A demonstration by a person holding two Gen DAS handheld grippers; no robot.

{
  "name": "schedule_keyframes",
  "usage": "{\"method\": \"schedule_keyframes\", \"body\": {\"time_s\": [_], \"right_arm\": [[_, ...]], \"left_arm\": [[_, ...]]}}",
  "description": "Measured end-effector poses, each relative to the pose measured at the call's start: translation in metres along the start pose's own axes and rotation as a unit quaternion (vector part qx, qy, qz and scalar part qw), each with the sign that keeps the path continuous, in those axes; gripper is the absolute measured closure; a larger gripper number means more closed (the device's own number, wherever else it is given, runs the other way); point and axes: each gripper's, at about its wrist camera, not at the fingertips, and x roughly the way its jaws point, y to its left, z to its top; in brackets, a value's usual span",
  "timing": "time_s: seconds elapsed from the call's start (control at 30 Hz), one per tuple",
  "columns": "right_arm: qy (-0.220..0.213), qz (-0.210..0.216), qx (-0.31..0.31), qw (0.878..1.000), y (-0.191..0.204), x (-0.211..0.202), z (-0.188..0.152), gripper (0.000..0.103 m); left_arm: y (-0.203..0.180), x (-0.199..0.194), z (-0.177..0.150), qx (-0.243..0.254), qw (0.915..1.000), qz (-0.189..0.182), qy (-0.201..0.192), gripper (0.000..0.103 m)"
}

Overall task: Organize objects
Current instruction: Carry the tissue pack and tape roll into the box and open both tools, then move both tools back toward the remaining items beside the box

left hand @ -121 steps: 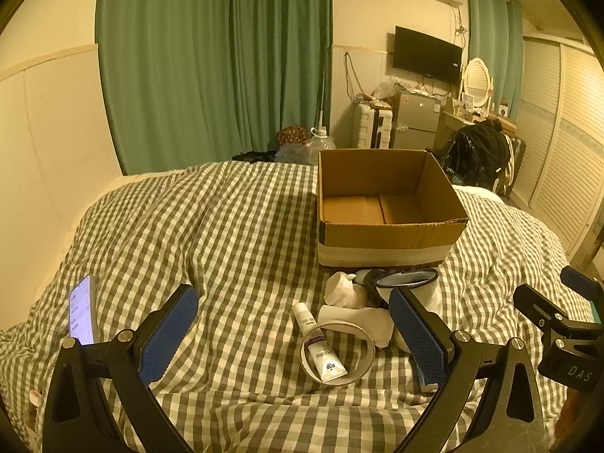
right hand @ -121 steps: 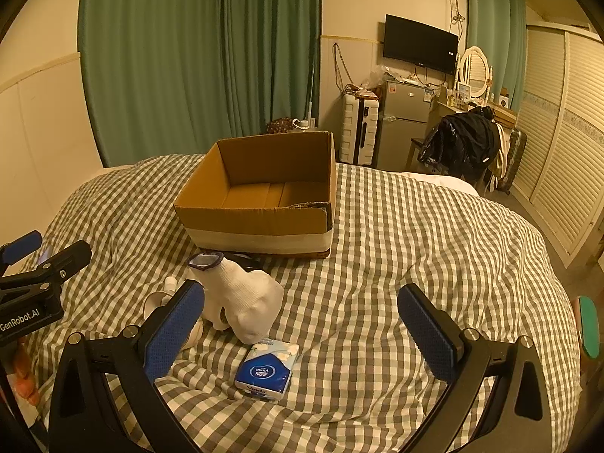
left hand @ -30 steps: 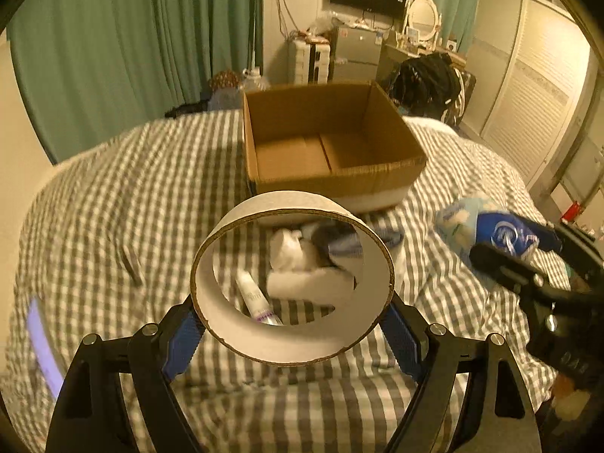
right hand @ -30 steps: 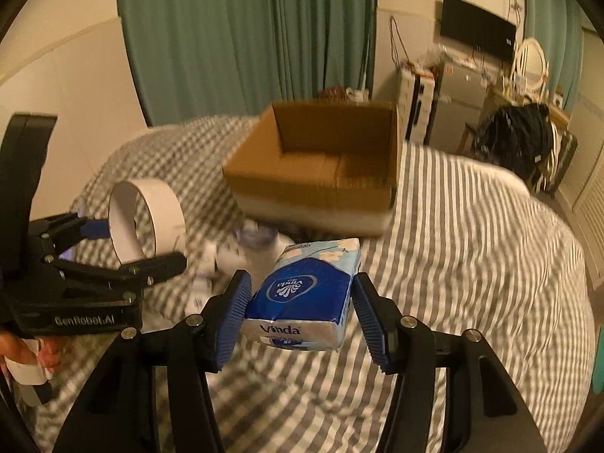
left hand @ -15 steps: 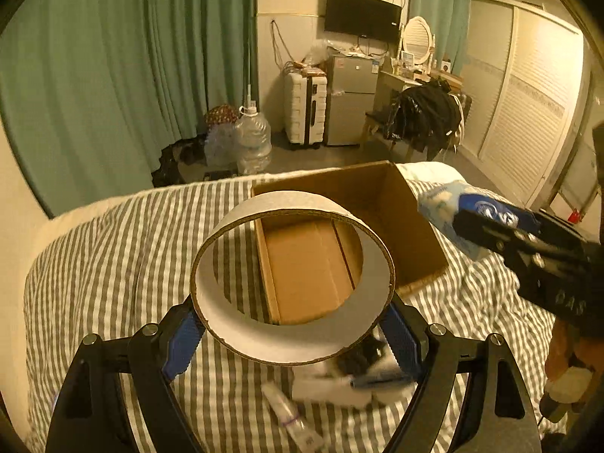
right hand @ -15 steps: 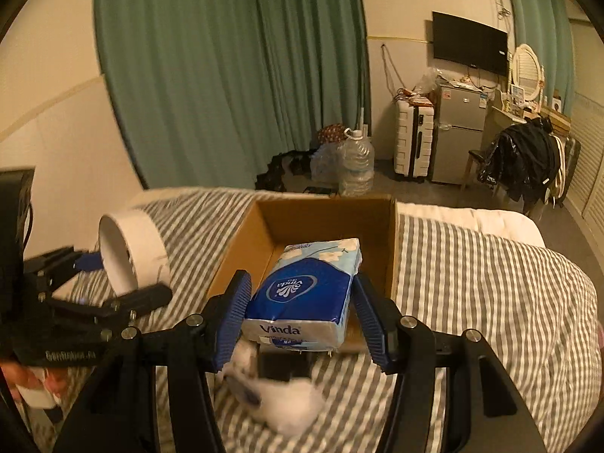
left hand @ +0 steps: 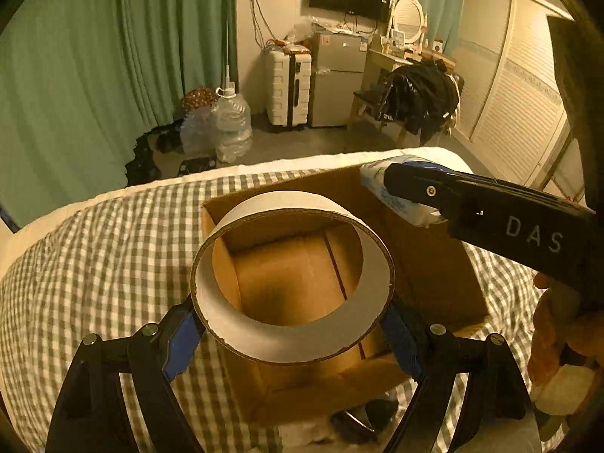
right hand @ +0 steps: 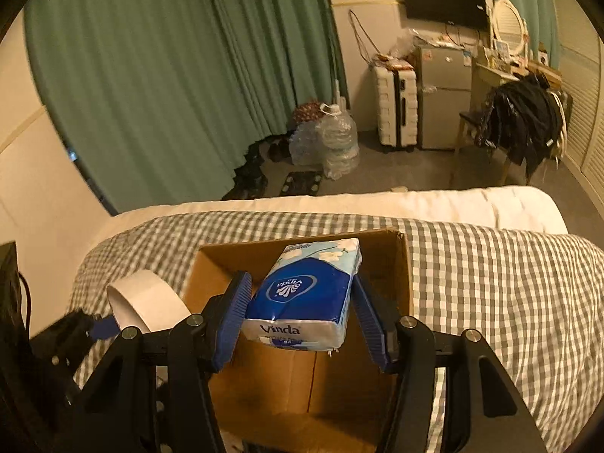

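My left gripper [left hand: 292, 324] holds white tape ring [left hand: 290, 334] across its outside, jaws narrowed onto it, ring hanging above open cardboard box [left hand: 434, 264]. My right gripper [right hand: 300, 319] carries blue Vinda tissue pack [right hand: 302, 298], jaws pressed to both sides, also over box, right of ring. Box sits on checked bedspread [right hand: 490, 283]. Far behind: green curtain [right hand: 170, 75], water jugs [left hand: 230, 128], white suitcase [left hand: 288, 87].

Both wrist views look steeply down from close above the box [left hand: 434, 264] [right hand: 400, 260] on the bed [left hand: 94, 245] [right hand: 490, 264], facing the curtain [left hand: 94, 75] [right hand: 170, 75]; they share box, bed and far wall.
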Motion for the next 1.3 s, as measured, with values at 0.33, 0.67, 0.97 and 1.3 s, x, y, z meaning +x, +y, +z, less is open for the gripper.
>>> {"method": "schedule_keyframes", "body": {"time_s": [0.33,0.67,0.97,1.3], "right_arm": [[0.029,0.006,0.039,0.999,-0.012,0.022,-0.022,0.037],[-0.024,0.015,0.034,0.999,-0.016,-0.048,-0.022,0.023],[-0.062,0.014,-0.015,0.998,-0.009,-0.133,-0.04,0.022],[-0.015,-0.011,-0.091,0.996,0.019,-0.132,-0.141,0.021]], "left_arm": [[-0.003,0.019,-0.02,-0.021,0.9985,-0.017,0.047,0.006],[-0.004,-0.051,-0.031,0.007,0.9998,0.019,0.009,0.002],[0.02,-0.121,-0.073,-0.053,0.9953,0.08,-0.015,0.002],[0.032,-0.113,-0.161,-0.116,0.9869,0.111,0.019,0.002]]}}
